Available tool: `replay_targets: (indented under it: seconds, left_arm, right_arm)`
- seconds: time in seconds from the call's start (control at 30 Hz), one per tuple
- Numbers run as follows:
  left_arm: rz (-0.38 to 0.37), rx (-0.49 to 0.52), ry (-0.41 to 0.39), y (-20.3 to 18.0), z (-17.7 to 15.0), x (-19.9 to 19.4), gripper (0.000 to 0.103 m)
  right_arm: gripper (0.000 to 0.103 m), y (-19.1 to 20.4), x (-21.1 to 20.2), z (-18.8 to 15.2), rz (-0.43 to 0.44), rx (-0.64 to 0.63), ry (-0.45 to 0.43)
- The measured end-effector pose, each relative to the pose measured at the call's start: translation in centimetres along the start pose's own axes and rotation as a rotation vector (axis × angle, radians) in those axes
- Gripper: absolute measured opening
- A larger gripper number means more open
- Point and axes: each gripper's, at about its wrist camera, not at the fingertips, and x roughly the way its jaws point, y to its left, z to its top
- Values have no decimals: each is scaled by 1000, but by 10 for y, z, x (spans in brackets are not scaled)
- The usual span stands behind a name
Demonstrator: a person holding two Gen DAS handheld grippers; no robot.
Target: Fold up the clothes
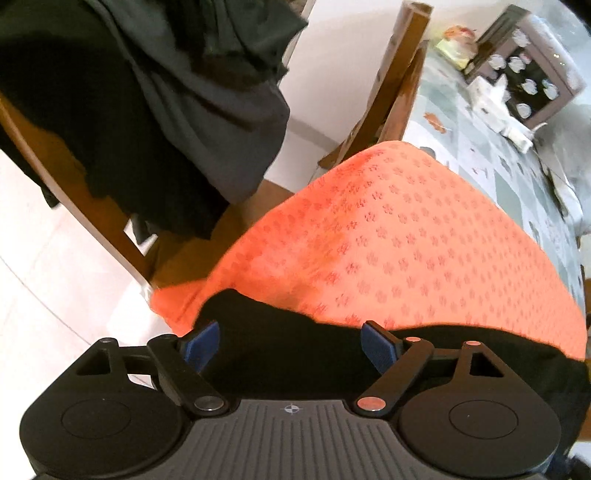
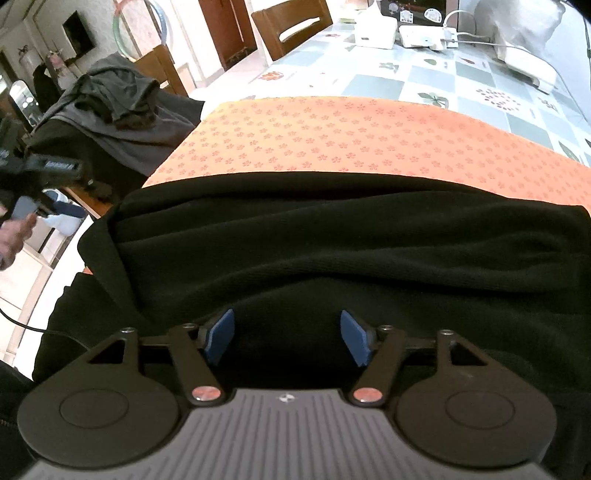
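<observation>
A black garment point(image 2: 332, 240) lies rumpled along the near edge of an orange flower-patterned cloth point(image 2: 351, 136) on the table. My right gripper point(image 2: 287, 336) hovers over the garment's middle, its blue pads point(image 2: 221, 334) spread apart with only loose fabric below them. My left gripper point(image 1: 290, 347) stands open above the garment's left end point(image 1: 288, 343), near the corner of the orange cloth point(image 1: 388, 240). In the right wrist view the left gripper point(image 2: 44, 173) shows at the far left with a hand point(image 2: 14, 232) on it.
A wooden chair point(image 1: 74, 199) left of the table carries a heap of dark grey and black clothes point(image 1: 166, 92). Beyond the orange cloth, the tiled tablecloth point(image 2: 443, 81) holds white boxes point(image 2: 373, 33), a cable and a dark box point(image 1: 528, 70). Another chair point(image 2: 291, 26) stands at the far side.
</observation>
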Motion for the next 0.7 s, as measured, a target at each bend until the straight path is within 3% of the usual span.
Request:
replay_targets:
  seconds: [0.17, 0.4, 0.53, 0.7]
  left_arm:
    - [49, 70, 94, -18, 15, 24, 83]
    - [52, 155, 162, -22, 9, 23, 83]
    - [134, 222, 188, -23, -2, 19, 83]
    - [249, 233, 134, -27, -8, 9, 77]
  right_arm:
    - [71, 1, 3, 2, -1, 4, 3]
    - [73, -3, 7, 0, -12, 23, 10]
    - [74, -4, 10, 0, -14, 23, 14]
    - [76, -3, 11, 2, -17, 17, 11]
